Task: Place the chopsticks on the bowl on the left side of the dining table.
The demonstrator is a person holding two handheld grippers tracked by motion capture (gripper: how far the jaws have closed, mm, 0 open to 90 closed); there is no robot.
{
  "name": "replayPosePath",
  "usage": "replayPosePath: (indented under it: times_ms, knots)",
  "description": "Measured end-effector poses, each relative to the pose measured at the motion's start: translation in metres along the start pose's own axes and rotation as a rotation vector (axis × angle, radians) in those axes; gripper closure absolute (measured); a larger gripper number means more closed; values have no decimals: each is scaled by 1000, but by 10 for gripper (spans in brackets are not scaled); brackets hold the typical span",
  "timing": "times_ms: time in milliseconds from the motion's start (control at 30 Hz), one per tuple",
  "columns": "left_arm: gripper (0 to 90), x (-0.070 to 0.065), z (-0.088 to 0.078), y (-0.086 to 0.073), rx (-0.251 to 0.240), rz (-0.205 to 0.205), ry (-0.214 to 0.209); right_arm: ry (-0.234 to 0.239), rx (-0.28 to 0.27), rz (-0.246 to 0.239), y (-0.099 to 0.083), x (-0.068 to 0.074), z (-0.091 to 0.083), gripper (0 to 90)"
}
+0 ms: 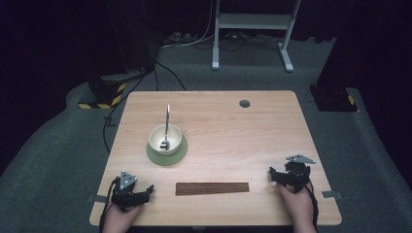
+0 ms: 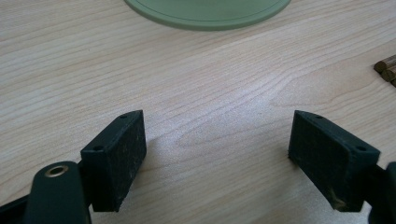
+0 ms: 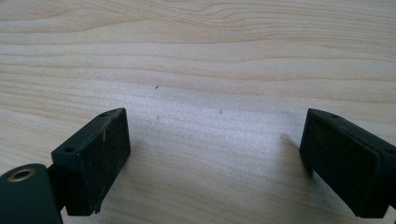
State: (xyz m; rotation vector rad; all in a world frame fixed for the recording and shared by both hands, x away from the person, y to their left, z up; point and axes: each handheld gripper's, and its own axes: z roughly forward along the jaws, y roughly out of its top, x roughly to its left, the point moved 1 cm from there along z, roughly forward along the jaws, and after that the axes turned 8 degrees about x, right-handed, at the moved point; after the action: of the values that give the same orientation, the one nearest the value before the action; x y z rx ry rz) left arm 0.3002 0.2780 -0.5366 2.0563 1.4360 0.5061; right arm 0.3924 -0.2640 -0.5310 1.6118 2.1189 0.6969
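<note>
Wood grain runs across the pale surface (image 1: pixel 272 131), which carries a few things well apart from one another. Near the front edge, between the two hands, lies a dark brown slatted mat (image 1: pixel 212 188), rolled or folded into a long flat strip; in the left gripper view its slat ends (image 2: pixel 386 67) peek in at the right border. Behind it and to the left stands a cream bowl (image 1: pixel 165 139) on a green saucer (image 1: pixel 167 156), with a metal spoon (image 1: pixel 166 127) propped inside, its handle rising over the far rim. The saucer's rim (image 2: pixel 208 11) also shows at the top of the left gripper view.

The left gripper (image 1: pixel 144 193) rests at the front left corner of the surface, just beside the mat's left end but not touching it. Its fingers (image 2: pixel 116 158) are spread wide with only bare wood between them. The right gripper (image 1: pixel 274 175) sits at the front right, near the mat's right end, and its fingers (image 3: pixel 95 158) likewise stand wide apart over bare wood, pinching nothing.

No brand, label or writing can be read on the bowl, saucer, mat or grippers. A round grey cable port (image 1: pixel 244 103) sits in the surface near its far edge.
</note>
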Motion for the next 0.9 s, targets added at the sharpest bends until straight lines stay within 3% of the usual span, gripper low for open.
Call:
replayPosePath:
  times_ms: [67,200,333,400,433,467,600,767,900]
  knots:
    - [192,0,0,0,0,0,0,10,17,3,-1,1,-2,85]
    - [192,0,0,0,0,0,-1,0,-5,-1,-2,1,-1,85]
    - [190,0,0,0,4,2,3,33,12,-40,-2,-4,-3,86]
    - [188,0,0,1,-1,-1,0,33,-4,-29,-2,-4,-2,92]
    - [188,0,0,1,0,0,0,29,-7,-51,-3,-6,-2,97]
    - [187,0,0,1,0,-1,0,40,8,-37,-3,-5,-4,98]
    - [180,0,0,1,7,3,-1,70,-2,-56,-8,-2,-8,100]
    - [138,0,1,2,20,16,-19,89,9,-116,-10,5,-9,97]
    - [127,-1,1,4,41,34,-24,82,2,-130,-10,5,-8,90]
